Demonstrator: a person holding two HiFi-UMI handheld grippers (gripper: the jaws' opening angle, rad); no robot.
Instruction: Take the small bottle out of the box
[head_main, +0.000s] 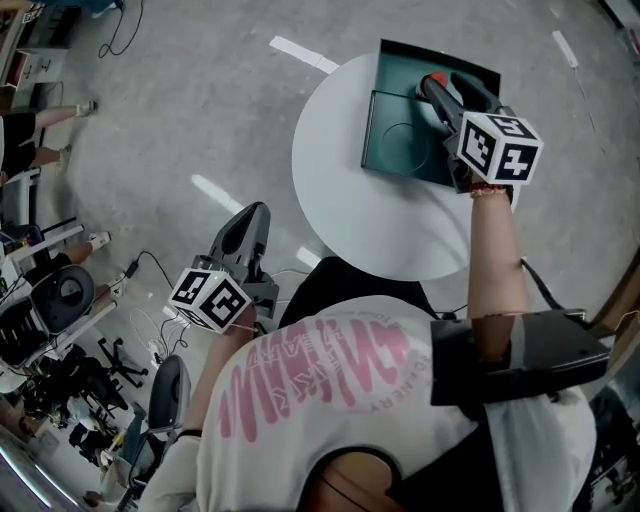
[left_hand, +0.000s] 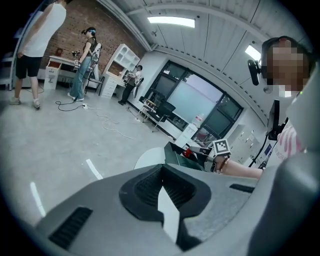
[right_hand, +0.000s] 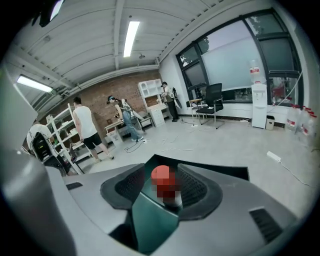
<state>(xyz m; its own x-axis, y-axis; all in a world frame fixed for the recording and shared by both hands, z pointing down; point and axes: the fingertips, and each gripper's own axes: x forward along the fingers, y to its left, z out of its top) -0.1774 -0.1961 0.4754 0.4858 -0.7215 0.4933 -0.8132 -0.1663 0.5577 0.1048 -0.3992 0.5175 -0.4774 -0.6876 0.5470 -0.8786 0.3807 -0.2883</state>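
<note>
**Though the jaws are round it, the bottle is not yet out of the box**

Where the round white table (head_main: 380, 235) fills the middle of the head view, the dark green box (head_main: 392, 135) lies open on its far side, with its lid raised behind the tray. The right gripper (head_main: 438, 92) reaches into the back corner of that box. Its jaws stand wide apart, one on either side of the small bottle (right_hand: 162, 181), and a gap shows on at least the left side, so I judge that nothing is clamped. The left gripper (head_main: 252, 215) hangs well off the table, out over the floor. Its jaw tips are together with nothing between them, and it has no part in the job for now.

By my reading, the reach is done and the bottle is framed. The closing, the lift and the carry clear of the box walls are all left to do. The bottle is inside the box, near the rear wall. Whether its base rests on the box floor cannot be made out.

The bottle stands upright, its long axis roughly vertical, with the red cap (right_hand: 160, 173) uppermost and pointing at the ceiling. The jaws come at it from the side, across that axis.
</note>
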